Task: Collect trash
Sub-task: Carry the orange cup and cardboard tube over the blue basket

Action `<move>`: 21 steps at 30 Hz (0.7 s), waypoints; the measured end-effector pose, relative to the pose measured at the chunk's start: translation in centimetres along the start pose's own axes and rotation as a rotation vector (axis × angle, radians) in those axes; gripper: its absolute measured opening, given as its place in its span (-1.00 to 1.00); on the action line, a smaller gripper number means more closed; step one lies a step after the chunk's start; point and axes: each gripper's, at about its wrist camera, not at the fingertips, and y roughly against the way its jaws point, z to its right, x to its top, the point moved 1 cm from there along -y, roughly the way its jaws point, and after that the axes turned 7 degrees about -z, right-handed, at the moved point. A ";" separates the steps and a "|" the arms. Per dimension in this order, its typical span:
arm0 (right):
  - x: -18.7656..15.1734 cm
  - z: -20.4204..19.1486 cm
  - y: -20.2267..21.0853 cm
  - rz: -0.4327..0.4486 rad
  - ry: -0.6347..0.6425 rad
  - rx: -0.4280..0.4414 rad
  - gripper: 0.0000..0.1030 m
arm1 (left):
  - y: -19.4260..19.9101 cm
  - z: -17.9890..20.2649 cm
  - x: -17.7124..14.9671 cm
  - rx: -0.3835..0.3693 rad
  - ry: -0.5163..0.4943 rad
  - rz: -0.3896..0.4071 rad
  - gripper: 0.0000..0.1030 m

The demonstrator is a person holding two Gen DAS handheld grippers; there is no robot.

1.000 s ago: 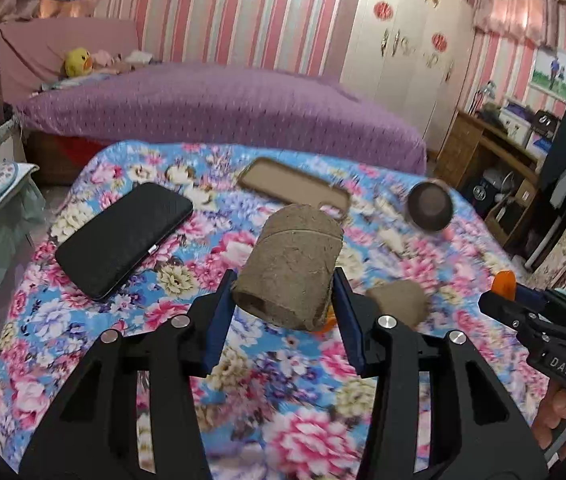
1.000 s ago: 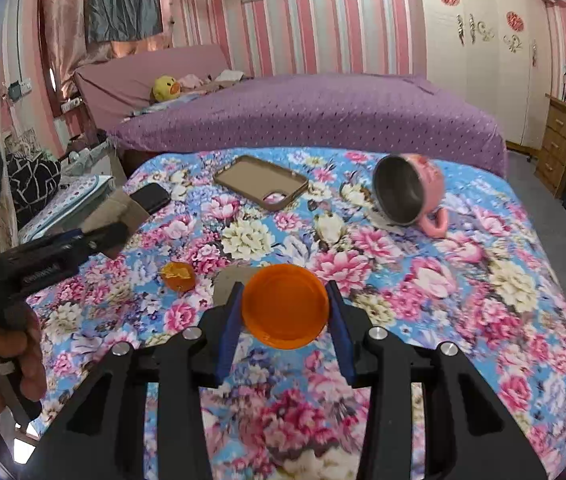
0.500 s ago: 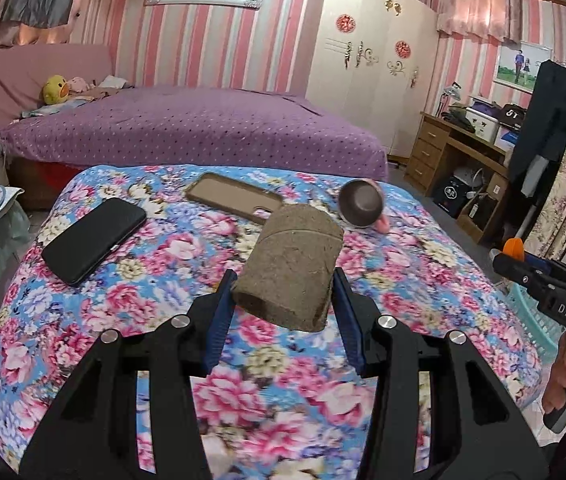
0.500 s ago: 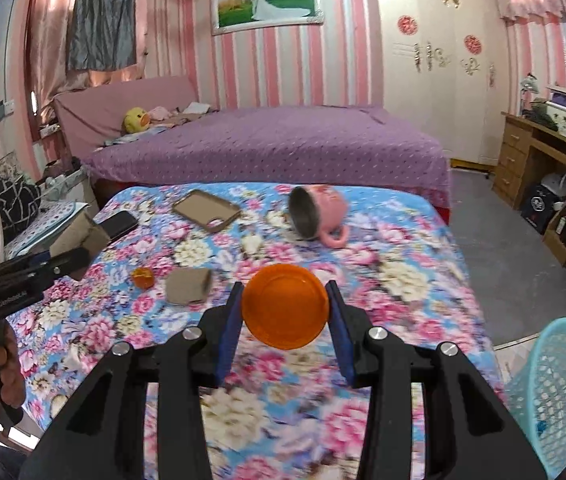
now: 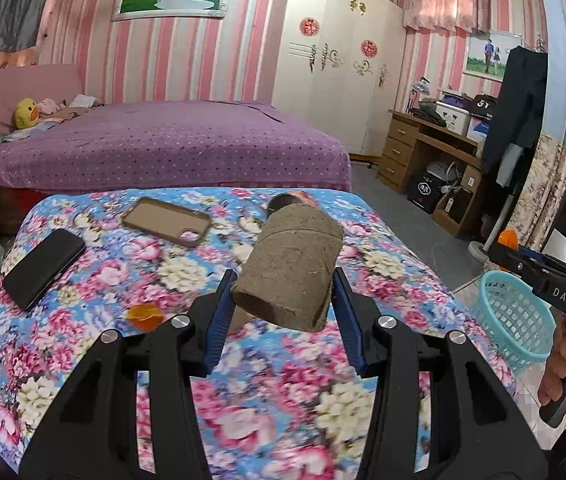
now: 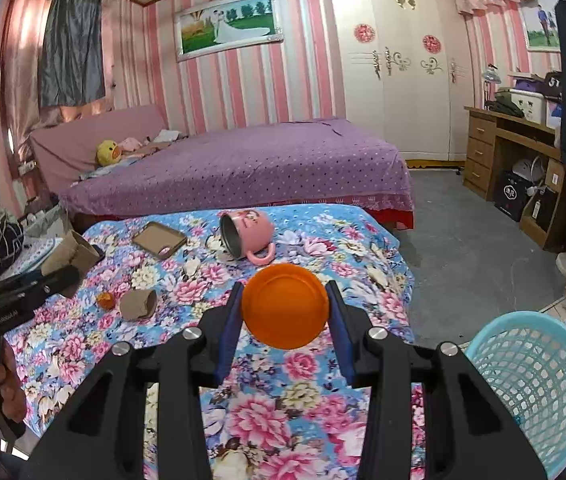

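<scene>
My left gripper point(image 5: 283, 300) is shut on a brown cardboard tube point(image 5: 291, 268) and holds it above the floral bedspread point(image 5: 83, 360). My right gripper point(image 6: 285, 312) is shut on an orange plastic lid point(image 6: 285, 306), held above the bed's front right part. A light blue mesh basket point(image 6: 531, 384) stands on the floor to the right of the bed; it also shows in the left wrist view point(image 5: 511, 320). A second cardboard tube point(image 6: 138, 305) and a small orange scrap point(image 6: 105, 301) lie on the bedspread; the scrap also shows in the left wrist view point(image 5: 145, 314).
A black phone point(image 5: 43, 268), a brown phone case point(image 5: 167, 222) and a tipped pink mug point(image 6: 247, 234) lie on the bedspread. A purple bed point(image 6: 243, 172) stands behind. A wooden desk point(image 6: 511, 148) and a fan base are at the right.
Both grippers have pulled back and up from the bedspread with their objects. The blue basket has come into view at the right.
</scene>
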 end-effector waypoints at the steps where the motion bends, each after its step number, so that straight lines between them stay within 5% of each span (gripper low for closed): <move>1: 0.1 0.4 0.3 0.007 -0.003 -0.002 -0.22 | 0.0 0.8 0.3 -0.005 -0.005 0.001 -0.10; 21: -0.6 13.1 5.5 0.064 -0.157 -0.157 -0.22 | -2.5 16.9 3.3 -0.144 -0.149 0.001 -0.10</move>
